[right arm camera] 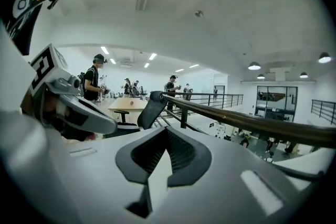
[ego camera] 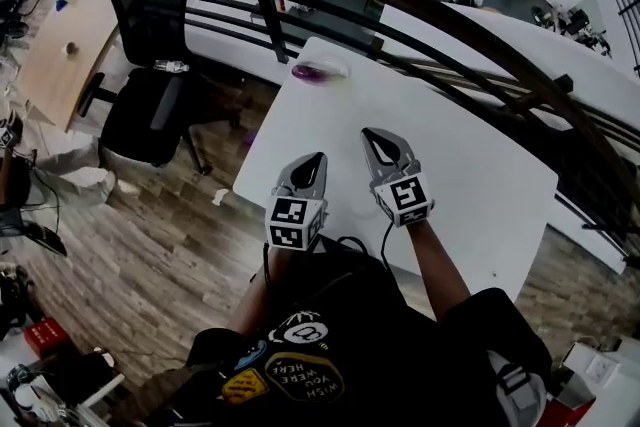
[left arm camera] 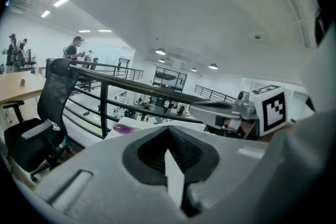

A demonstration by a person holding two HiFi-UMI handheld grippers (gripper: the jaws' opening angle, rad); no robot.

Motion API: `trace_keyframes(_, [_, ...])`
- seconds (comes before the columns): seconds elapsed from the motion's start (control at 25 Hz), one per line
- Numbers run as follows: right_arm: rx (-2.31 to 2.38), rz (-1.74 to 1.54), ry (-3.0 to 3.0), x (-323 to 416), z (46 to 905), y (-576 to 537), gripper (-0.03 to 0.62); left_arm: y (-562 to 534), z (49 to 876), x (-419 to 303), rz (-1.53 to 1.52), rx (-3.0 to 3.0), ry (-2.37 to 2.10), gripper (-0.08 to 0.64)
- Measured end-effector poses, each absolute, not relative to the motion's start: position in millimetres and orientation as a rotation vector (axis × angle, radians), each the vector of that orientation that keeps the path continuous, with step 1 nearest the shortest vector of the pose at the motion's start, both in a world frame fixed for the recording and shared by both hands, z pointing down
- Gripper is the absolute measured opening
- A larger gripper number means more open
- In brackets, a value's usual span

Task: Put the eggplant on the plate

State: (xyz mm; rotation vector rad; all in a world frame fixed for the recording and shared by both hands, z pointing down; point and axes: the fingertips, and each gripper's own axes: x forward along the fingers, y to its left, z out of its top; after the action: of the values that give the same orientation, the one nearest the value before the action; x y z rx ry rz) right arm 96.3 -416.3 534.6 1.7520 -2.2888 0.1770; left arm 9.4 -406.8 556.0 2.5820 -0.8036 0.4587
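Observation:
A purple eggplant [ego camera: 312, 70] lies on a pale plate [ego camera: 338, 67] at the far end of the white table [ego camera: 470, 185]; in the left gripper view it shows as a small purple shape [left arm camera: 122, 127]. Both grippers are held up near the person's body, well short of the plate, with nothing in them. My left gripper [ego camera: 318, 158] [left arm camera: 168, 127] has its jaws together. My right gripper [ego camera: 372, 136] [right arm camera: 167, 129] is shut too, its jaws meeting at the tip. Each gripper shows at the side of the other's view: the right gripper [left arm camera: 197, 107] and the left gripper [right arm camera: 107, 124].
A dark curved railing [ego camera: 400, 5] runs just behind the table's far edge. A black office chair [ego camera: 150, 65] stands left of the table on the wood floor, with a wooden desk [ego camera: 60, 55] beyond it. People stand far off in the gripper views.

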Motion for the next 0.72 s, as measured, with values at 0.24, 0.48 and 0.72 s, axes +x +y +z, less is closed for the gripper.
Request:
trace_keyframes(0.24, [1.907, 0.378, -2.273, 91.2, 525.7, -335.8, 0.003, -357.2, 514.5, 34.1, 0.426, 2.816, -0.748, 0.005])
trace_keyframes(0.48, [2.026, 0.387, -2.279, 64.7, 498.5, -291.1, 0.003, -311.7, 492.6, 18.5, 0.365, 2.839, -0.633, 0.005])
trace_keyframes(0.72, [2.047, 0.378, -2.288, 41.3, 476.4, -263.2, 0.003, -290.0, 473.8, -3.5, 0.322, 2.851, -0.667, 0.005])
